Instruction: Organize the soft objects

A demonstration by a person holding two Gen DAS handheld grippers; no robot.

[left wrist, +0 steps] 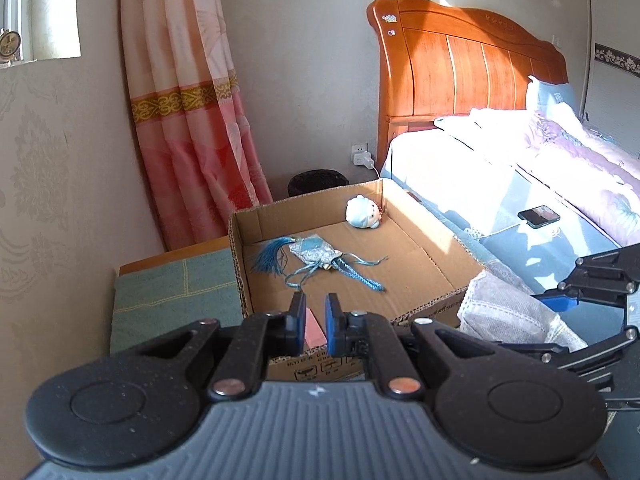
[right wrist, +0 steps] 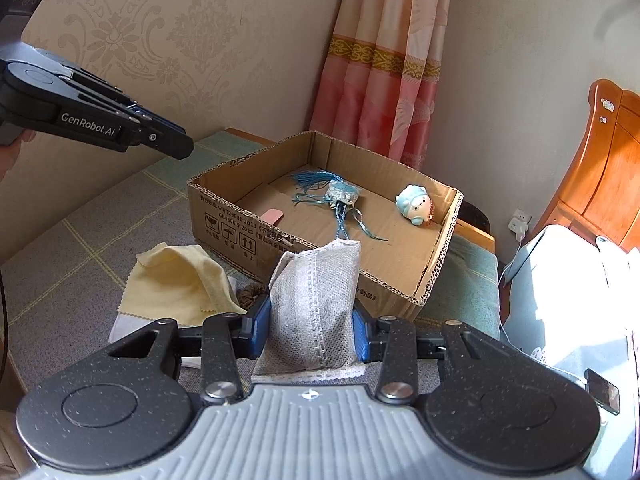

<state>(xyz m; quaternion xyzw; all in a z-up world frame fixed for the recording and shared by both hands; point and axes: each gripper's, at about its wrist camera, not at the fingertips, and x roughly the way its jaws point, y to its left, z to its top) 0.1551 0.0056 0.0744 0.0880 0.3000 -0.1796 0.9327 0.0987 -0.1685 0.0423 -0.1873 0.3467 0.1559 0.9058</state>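
An open cardboard box [left wrist: 420,236] [right wrist: 436,268] holds a blue tasselled sachet [left wrist: 316,254] [right wrist: 342,194], a small blue-and-white plush toy [left wrist: 363,212] [right wrist: 414,204] and a pink flat item [right wrist: 273,215]. My right gripper [right wrist: 308,322] is shut on a grey mesh pouch [right wrist: 316,300] [left wrist: 500,312], held upright in front of the box's near wall. My left gripper [left wrist: 316,320] [right wrist: 176,144] hovers above the box's near-left edge, jaws nearly closed, with nothing between them. A yellow cloth [right wrist: 180,284] lies left of the pouch.
The box stands on a green-grey checked cushion [left wrist: 172,292] [right wrist: 80,240]. A brown fuzzy item [right wrist: 250,294] lies beside the cloth. To the right is a bed [left wrist: 520,184] with a phone [left wrist: 538,216] on a charging cable. A pink curtain [left wrist: 192,120] hangs behind.
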